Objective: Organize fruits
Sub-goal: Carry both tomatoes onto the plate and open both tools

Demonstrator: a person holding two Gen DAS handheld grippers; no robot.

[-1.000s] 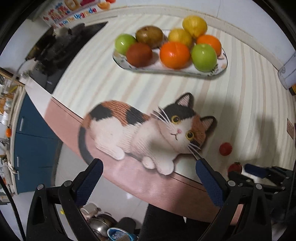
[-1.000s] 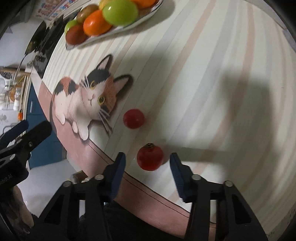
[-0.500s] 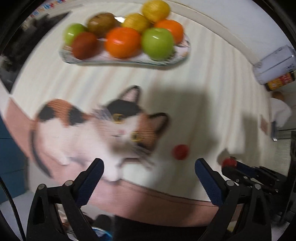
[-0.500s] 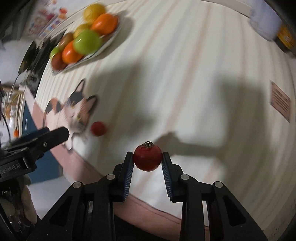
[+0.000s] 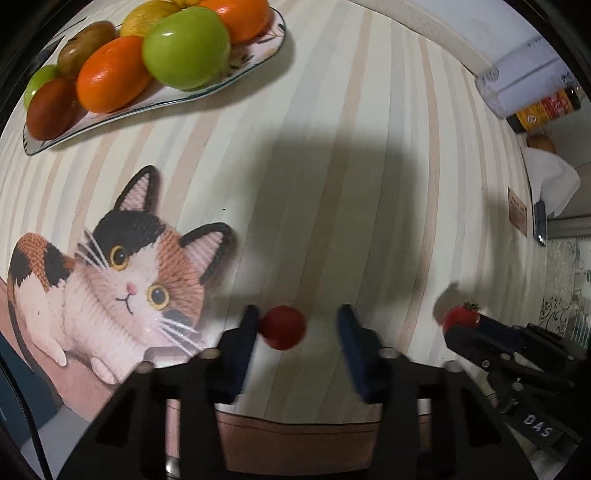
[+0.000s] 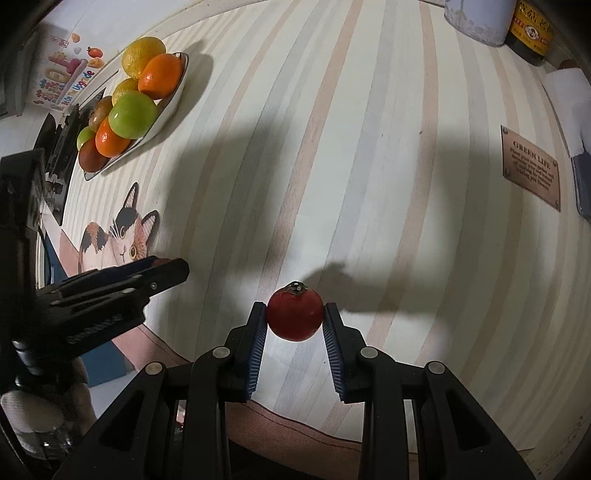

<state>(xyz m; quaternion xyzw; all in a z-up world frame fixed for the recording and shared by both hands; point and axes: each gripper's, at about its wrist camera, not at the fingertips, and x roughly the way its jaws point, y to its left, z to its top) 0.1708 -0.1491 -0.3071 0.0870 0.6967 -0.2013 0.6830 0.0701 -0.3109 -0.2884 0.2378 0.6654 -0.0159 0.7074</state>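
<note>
A small red tomato [image 5: 282, 327] lies on the striped table mat between the open fingers of my left gripper [image 5: 297, 325]; its left side touches the left finger, and a gap remains on the right. My right gripper [image 6: 294, 317] is shut on a second red tomato [image 6: 294, 315] with a dark stem and holds it above the mat; this tomato also shows in the left wrist view [image 5: 460, 318]. A plate [image 5: 236, 75] heaped with green, orange, yellow and brown fruits [image 5: 184, 48] stands at the far left; the plate also shows in the right wrist view [image 6: 162, 110].
A cat picture [image 5: 122, 280] is printed on the mat near the front edge. A white container [image 6: 476, 18] and a dark jar [image 6: 530, 31] stand at the far right. A brown label [image 6: 530, 166] sits on the mat at right.
My left gripper has moved forward and down around the small tomato and narrowed its opening. My right gripper still holds the other tomato, lifted off the mat.
</note>
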